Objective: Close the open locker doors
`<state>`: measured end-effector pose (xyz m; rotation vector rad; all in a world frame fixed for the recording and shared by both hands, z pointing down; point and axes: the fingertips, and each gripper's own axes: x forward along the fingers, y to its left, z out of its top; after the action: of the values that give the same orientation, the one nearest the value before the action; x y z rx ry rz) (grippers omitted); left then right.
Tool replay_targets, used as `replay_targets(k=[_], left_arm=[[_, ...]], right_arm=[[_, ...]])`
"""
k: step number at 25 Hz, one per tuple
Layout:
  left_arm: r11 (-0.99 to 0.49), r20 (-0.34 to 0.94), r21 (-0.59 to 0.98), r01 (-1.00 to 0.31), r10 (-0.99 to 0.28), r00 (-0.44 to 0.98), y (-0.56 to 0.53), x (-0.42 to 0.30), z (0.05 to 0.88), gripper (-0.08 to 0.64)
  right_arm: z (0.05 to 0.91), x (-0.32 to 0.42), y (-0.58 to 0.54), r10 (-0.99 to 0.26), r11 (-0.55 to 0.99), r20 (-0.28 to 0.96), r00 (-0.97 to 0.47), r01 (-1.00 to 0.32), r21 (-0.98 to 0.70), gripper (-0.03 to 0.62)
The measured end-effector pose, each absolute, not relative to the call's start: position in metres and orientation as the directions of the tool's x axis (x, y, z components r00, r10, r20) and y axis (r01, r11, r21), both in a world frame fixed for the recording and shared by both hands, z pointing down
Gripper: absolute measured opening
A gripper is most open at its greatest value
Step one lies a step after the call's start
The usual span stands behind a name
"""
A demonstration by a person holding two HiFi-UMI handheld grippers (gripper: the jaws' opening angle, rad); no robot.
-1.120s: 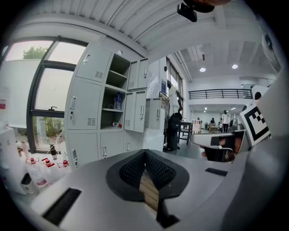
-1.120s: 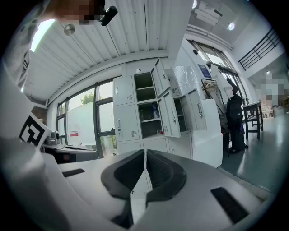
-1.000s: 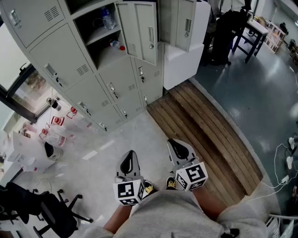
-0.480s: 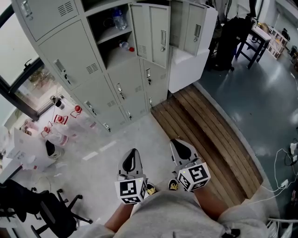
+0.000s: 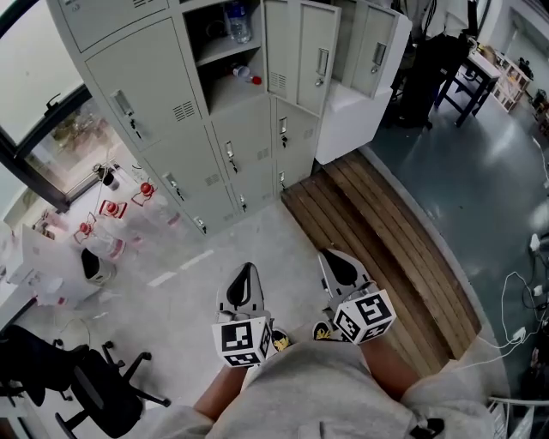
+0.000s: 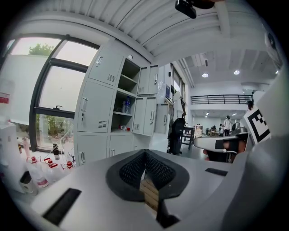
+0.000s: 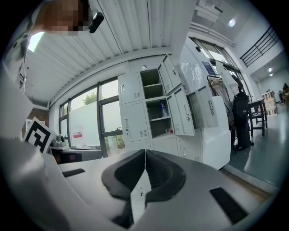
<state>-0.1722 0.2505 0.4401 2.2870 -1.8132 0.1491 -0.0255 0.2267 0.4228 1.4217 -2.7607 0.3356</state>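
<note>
Left tongs closed, empty, right tongs closed, empty, side by side, near level, facing lockers, doors open.

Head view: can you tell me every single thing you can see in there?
lockers: one bank, grey, top left
open locker doors: two, grey, swung out at the bank's right end
water bottle: one, clear, upper open shelf
bottle with red cap: one, lying on the lower open shelf
wooden planks: one patch, brown, floor right of the lockers
office chair: one, black, bottom left
table: one, black, top right
cables: several, white, floor at right
left gripper: grey, jaws together, empty, bottom middle
right gripper: grey, jaws together, empty, beside it
</note>
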Motion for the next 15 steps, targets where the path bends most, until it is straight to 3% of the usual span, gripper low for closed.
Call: replay_targets(k=[15], left_arm=[[-0.230, 0.214, 0.125, -0.965, -0.944, 0.252, 0.261, -0.182, 0.453, 0.006]], right_arm=[[0.425, -0.032, 0.238, -0.822, 0.543, 0.093, -0.562, -0.823, -0.170, 0.031]])
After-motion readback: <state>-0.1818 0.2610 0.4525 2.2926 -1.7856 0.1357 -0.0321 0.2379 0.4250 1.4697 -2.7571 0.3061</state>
